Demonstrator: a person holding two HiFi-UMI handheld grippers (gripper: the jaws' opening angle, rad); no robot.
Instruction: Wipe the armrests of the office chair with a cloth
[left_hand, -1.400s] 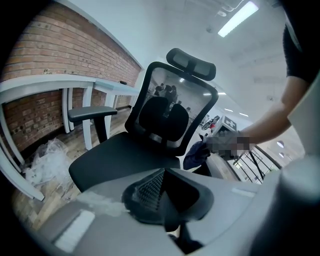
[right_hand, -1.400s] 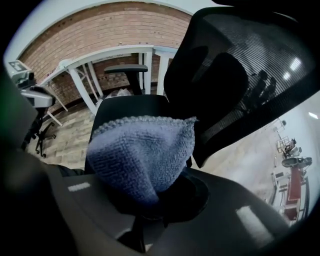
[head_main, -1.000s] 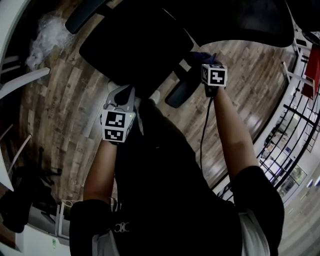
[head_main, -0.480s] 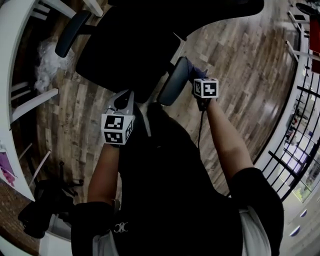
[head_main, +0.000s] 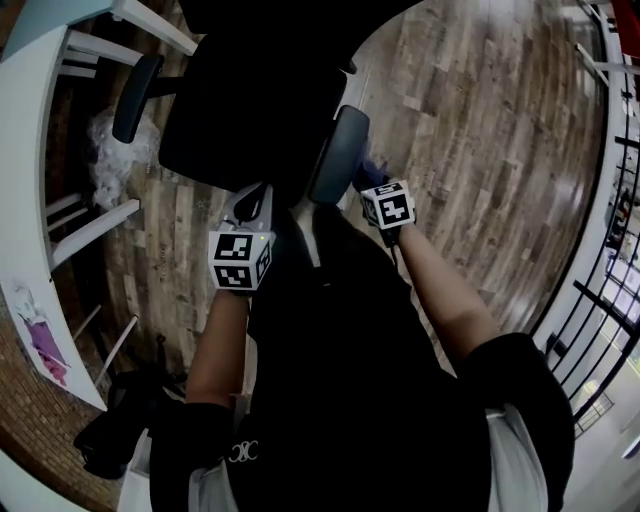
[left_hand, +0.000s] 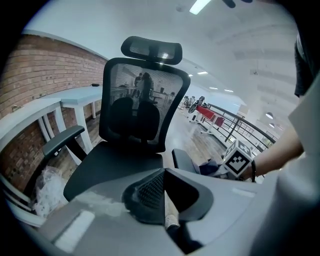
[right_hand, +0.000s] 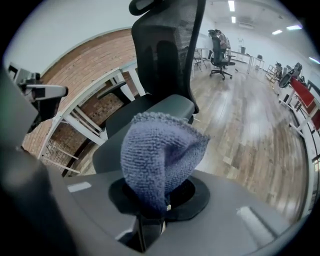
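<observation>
The black office chair (head_main: 245, 110) stands in front of me, its mesh back (left_hand: 142, 107) facing the left gripper view. My right gripper (head_main: 372, 185) is shut on a blue cloth (right_hand: 160, 150), which sits at the near end of the chair's right armrest (head_main: 338, 155), on its right side. That armrest (right_hand: 170, 107) lies just behind the cloth in the right gripper view. My left gripper (head_main: 252, 200) hovers by the seat's front edge, shut and holding nothing (left_hand: 164, 185). The other armrest (head_main: 137, 95) is untouched at the far left.
A white desk (head_main: 40, 150) and a brick wall run along the left. A clear plastic bag (head_main: 110, 160) lies on the wooden floor beside the chair. A black railing (head_main: 600, 260) borders the right. Other office chairs (right_hand: 220, 50) stand far off.
The right gripper with the cloth has come back toward me along the right armrest, and the chair has swung round in view. The left gripper has hardly moved.
</observation>
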